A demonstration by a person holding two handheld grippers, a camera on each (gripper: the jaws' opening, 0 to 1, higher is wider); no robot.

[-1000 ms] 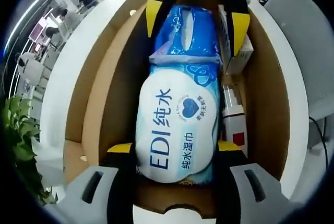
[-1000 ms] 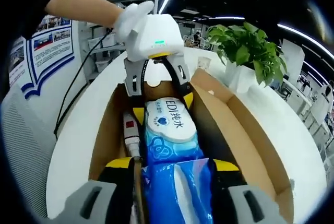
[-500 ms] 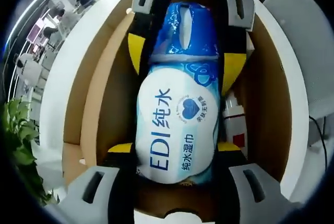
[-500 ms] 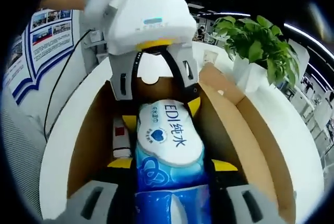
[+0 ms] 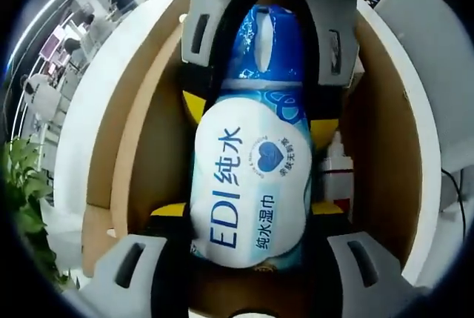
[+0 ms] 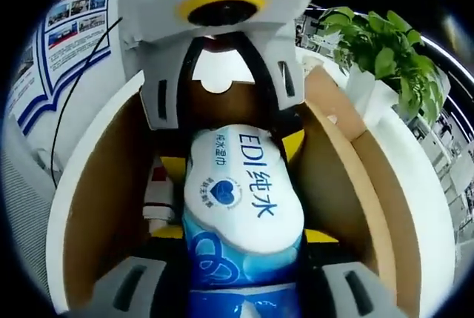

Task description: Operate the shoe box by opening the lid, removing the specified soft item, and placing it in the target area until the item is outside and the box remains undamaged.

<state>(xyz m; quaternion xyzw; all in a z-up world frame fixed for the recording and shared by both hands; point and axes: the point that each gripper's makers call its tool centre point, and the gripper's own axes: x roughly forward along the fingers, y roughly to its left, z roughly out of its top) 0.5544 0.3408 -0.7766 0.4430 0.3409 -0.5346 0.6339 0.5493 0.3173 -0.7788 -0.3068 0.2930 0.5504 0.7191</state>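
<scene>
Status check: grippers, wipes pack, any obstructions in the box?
Left gripper and right gripper both clamped on the wipes pack, opposite ends. Pack inside the open shoe box. Small white bottle beside it, close to a jaw.

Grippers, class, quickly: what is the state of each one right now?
Left gripper: shut on the wet wipes pack, one jaw on each side.
Right gripper: shut on the same wet wipes pack, at its other end.

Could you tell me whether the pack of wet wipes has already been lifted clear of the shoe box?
No, in the left gripper view the pack of wet wipes lies down between the brown walls of the shoe box.
</scene>
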